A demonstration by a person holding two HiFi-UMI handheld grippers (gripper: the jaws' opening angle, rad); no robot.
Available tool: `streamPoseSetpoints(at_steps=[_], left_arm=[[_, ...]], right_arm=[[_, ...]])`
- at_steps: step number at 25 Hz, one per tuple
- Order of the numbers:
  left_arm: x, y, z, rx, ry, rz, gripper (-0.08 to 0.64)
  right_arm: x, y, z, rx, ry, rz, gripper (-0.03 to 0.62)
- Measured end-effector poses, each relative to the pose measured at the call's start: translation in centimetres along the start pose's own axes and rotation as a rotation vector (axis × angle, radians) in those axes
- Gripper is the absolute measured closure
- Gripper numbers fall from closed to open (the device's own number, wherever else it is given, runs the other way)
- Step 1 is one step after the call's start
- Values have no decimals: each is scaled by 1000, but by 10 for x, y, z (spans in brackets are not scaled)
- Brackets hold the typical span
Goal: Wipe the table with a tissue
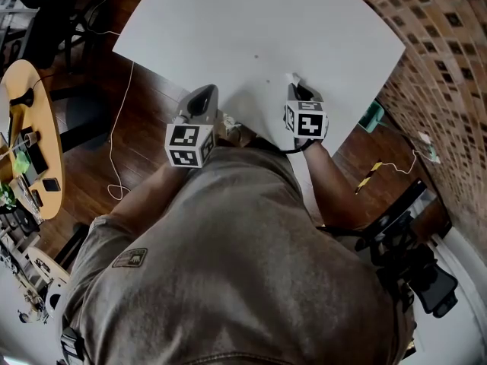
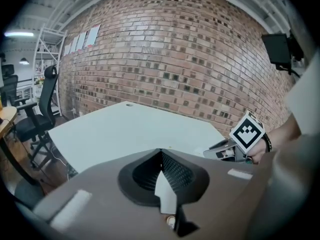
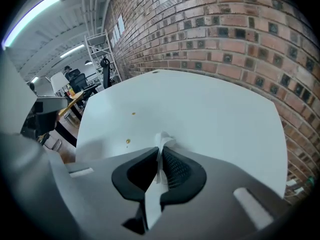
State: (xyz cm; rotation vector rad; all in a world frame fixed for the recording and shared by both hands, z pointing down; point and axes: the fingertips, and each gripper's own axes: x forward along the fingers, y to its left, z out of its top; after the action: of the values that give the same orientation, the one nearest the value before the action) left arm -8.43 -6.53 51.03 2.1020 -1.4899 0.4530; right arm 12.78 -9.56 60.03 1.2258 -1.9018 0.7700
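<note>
The white table [image 1: 251, 21] fills the upper middle of the head view. My right gripper [image 1: 297, 90] points down at its near edge, shut on a white tissue [image 1: 292, 77]. In the right gripper view the tissue [image 3: 164, 140] pokes out past the closed jaws of the right gripper [image 3: 161, 149] and touches the table [image 3: 200, 109]. Two small brownish spots [image 3: 128, 141] lie just left of it. My left gripper [image 1: 204, 93] hovers over the table's near left edge, its tips together. In its own view the left gripper [image 2: 160, 153] has a white strip in the slot behind its tips.
A brick wall [image 1: 449, 44] runs along the table's right side. A round wooden table [image 1: 30, 143] with small items stands at the left, and cables [image 1: 114, 150] lie on the wood floor. A teal object [image 1: 373, 115] sits by the table's right corner. An office chair [image 2: 42, 109] stands far left.
</note>
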Motion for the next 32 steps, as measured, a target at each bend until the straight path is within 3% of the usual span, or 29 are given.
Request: streamPoseSetpoints(at_steps=[23,32], left_arm=[[-14,14,3,-22,-27,37,558],[-9,-5,5,-6,-25,17,558]], right_arm=[[12,81,0,-84,21,166,560],[5,58,-5,-43,12,145,560]])
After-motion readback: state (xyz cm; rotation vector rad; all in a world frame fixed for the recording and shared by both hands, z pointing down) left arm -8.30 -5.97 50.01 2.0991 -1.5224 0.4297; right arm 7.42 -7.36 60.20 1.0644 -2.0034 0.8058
